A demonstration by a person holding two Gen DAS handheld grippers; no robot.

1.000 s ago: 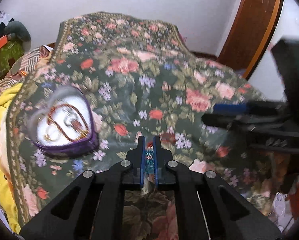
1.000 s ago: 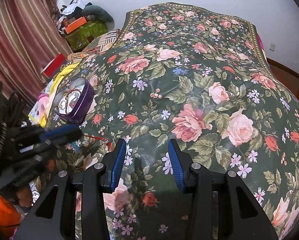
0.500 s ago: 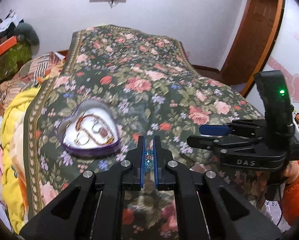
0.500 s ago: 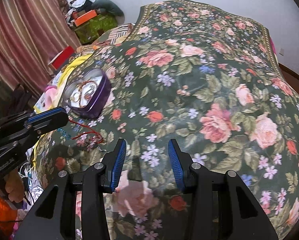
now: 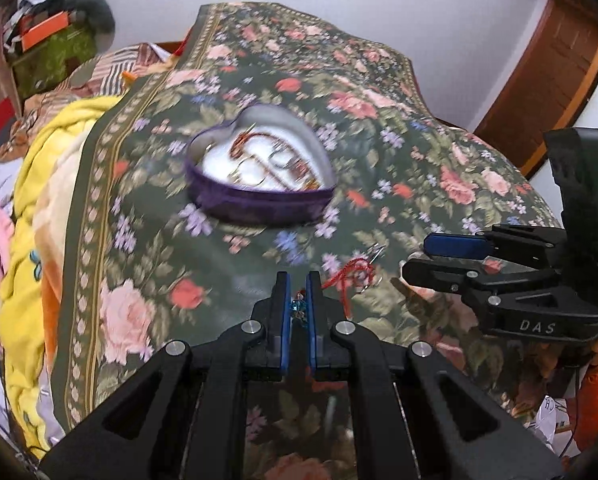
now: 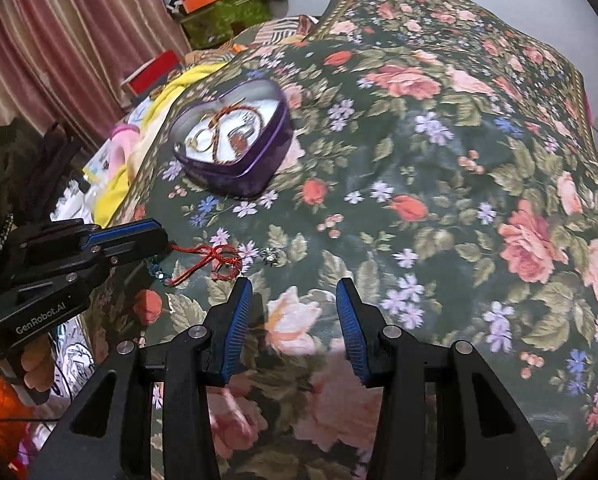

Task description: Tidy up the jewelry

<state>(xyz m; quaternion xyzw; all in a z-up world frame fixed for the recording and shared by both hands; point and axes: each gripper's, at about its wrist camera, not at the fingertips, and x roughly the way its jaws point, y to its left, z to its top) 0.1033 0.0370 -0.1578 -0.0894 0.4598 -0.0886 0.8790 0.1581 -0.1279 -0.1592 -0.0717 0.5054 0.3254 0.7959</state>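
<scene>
My left gripper (image 5: pixel 297 280) has its fingers pinched almost together on a string of small blue beads (image 5: pixel 299 307), and a red cord (image 5: pixel 349 276) trails from that same piece out to the right, its loops lying on the floral bedspread (image 5: pixel 419 152). From my right wrist view I can see the red cord running from the left fingers across the cover, with the blue beads hanging just under them. My right gripper (image 6: pixel 295 292) sits with its fingers partway apart and nothing between them, only the bedspread below. A small silvery trinket (image 6: pixel 270 255) lies on the cover just past the cord's loops. The purple heart-shaped tin (image 5: pixel 259 178) stands open on the bed beyond both grippers, well apart from the cord, and it holds a brown cord and some rings on a white lining. Yellow bedding (image 5: pixel 31 208) is bunched along the bed's left edge
</scene>
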